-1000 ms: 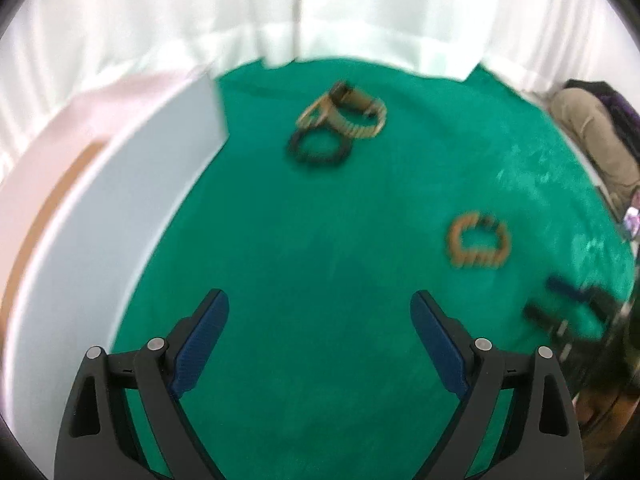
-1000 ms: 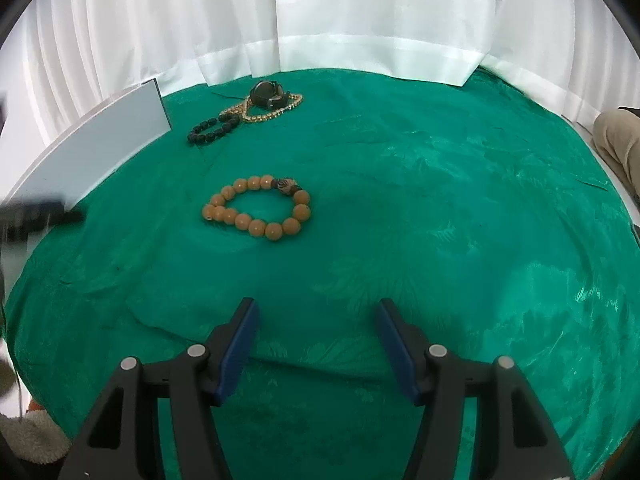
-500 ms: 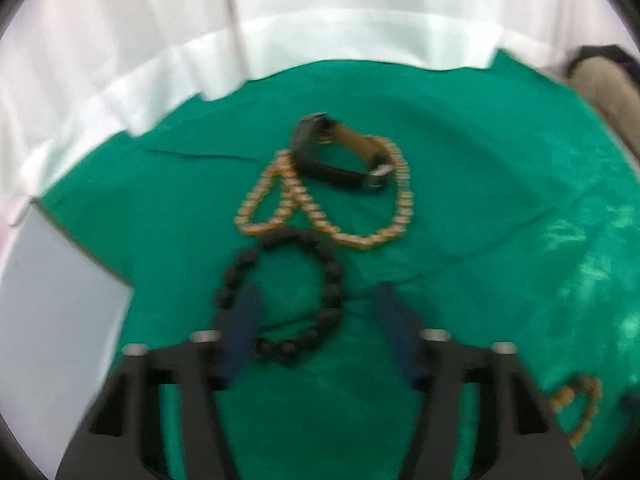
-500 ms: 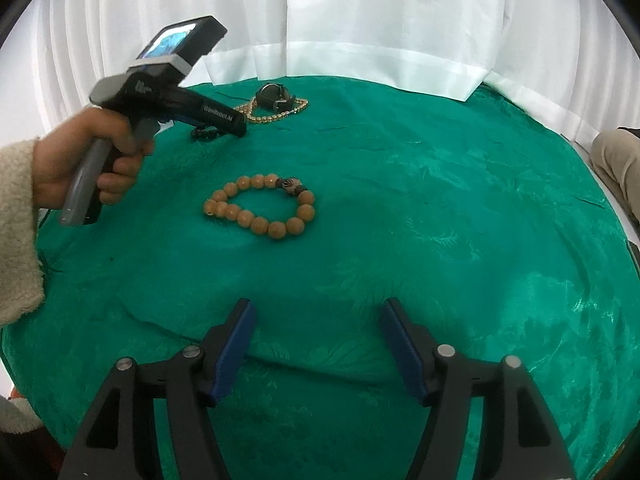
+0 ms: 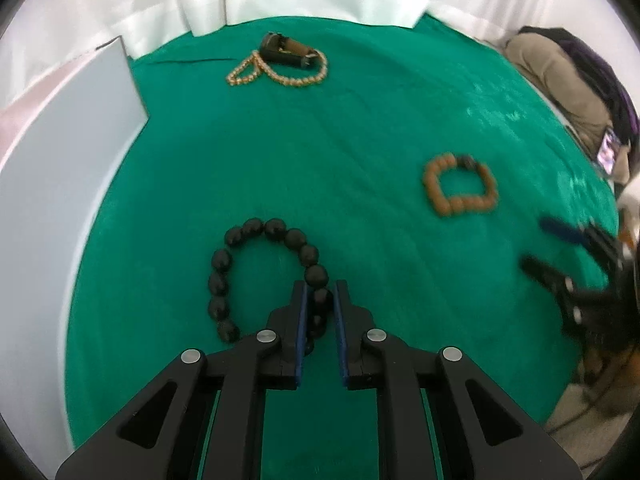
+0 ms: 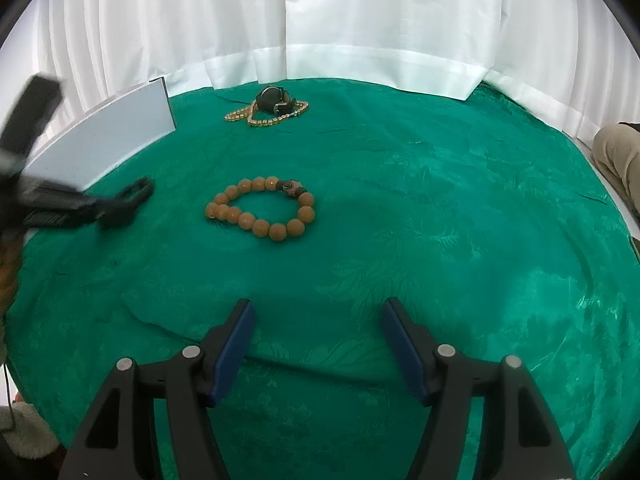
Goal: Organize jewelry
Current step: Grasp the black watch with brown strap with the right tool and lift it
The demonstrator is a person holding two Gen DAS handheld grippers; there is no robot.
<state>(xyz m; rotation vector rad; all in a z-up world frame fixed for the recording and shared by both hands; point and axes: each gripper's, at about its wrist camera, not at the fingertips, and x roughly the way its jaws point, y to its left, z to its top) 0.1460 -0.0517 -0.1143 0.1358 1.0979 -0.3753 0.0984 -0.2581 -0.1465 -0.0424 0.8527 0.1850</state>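
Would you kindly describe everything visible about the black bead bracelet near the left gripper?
The black bead bracelet is a loop of round, dark, slightly glossy beads, lying flat on the green cloth in an uneven, elongated ring. Its right-hand run of beads passes between the blue pads of the left gripper, whose jaws have just been closing and now pinch that run. It lies apart from the other jewellery, beside the white board.

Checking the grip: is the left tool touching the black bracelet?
Touching. The left wrist view shows the left tool just closing, pads pinching the black bracelet beads.
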